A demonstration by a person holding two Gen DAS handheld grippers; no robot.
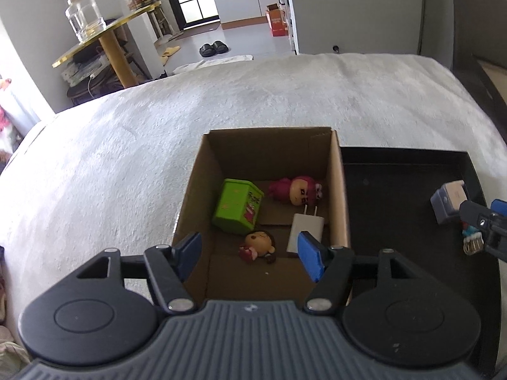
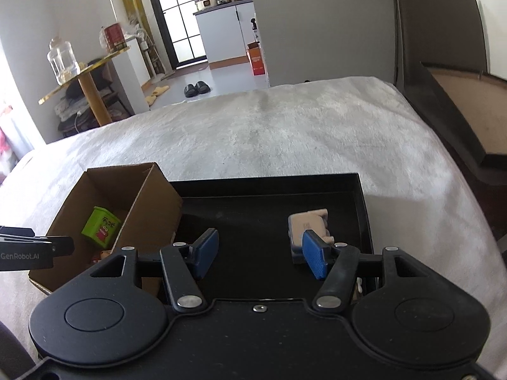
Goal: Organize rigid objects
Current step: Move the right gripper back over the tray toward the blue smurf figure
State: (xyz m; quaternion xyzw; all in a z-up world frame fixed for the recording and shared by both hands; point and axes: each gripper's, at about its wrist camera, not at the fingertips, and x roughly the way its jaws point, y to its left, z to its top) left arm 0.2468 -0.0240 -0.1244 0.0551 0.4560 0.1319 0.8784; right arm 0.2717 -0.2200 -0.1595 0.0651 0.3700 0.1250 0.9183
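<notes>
A cardboard box (image 1: 340,190) stands open on the bed, holding a green tin (image 1: 237,210), a pink doll (image 1: 298,190), a small brown-haired doll (image 1: 258,243) and a white charger (image 1: 305,231). My left gripper (image 1: 250,255) is open and empty above the box's near end. A black tray (image 2: 364,209) lies right of the box (image 2: 152,202). On it sits a beige and grey block (image 2: 309,229), also in the left wrist view (image 1: 448,204). My right gripper (image 2: 259,251) is open over the tray, its right fingertip in front of the block. A small blue figure (image 1: 472,237) lies on the tray (image 1: 396,196).
The bed has a white fuzzy cover (image 1: 221,101). A gold round side table (image 1: 104,36) with a glass jar (image 1: 84,15) stands beyond the bed's left side. A dark headboard (image 2: 443,63) is at the right.
</notes>
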